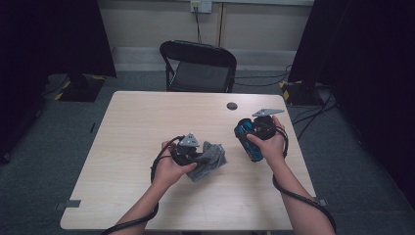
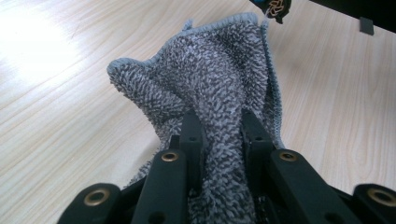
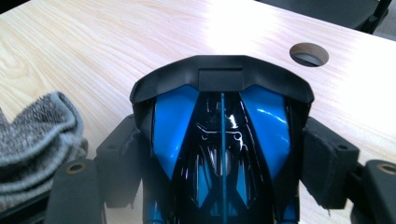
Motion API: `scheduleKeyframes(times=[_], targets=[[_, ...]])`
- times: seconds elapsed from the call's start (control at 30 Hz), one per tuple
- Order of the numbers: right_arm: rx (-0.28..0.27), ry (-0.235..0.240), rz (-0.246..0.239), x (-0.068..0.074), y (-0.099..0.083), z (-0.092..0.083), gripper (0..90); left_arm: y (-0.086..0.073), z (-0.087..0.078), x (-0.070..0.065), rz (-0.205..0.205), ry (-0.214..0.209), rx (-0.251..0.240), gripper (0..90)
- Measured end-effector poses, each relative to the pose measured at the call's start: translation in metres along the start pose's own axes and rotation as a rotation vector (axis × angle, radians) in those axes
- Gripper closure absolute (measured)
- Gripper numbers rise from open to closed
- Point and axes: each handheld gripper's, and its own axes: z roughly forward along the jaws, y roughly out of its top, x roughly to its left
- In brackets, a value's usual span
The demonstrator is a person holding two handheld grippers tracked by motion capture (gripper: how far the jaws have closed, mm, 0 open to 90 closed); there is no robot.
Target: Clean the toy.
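Observation:
A grey terry cloth [image 1: 211, 160] hangs bunched just left of the table's middle, with its lower folds on the wood. My left gripper [image 1: 199, 156] is shut on it. In the left gripper view both black jaws pinch a fold of the cloth [image 2: 205, 70] at my left gripper [image 2: 222, 127]. To the right, my right gripper [image 1: 248, 137] is shut on a glossy blue and black toy car [image 1: 250, 147], held above the table. In the right gripper view the car [image 3: 224, 121] sits between the two pads [image 3: 327, 158] of my right gripper [image 3: 226, 156], spoiler end away from me.
The light wooden table [image 1: 147, 122] has a round cable hole [image 1: 232, 105] near its far edge, which shows in the right gripper view as a hole [image 3: 308, 53]. A black folding chair [image 1: 200, 66] stands behind the table. Cables trail from both grippers along the forearms.

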Motion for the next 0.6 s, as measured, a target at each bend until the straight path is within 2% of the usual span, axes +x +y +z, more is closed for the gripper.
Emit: scheduleKeyframes(times=[0.6], targets=[[0.034,-0.018,0.009,-0.014,-0.018,-0.003,25.7,-0.004,-0.011,0.011,-0.022,0.029,-0.012,75.1]])
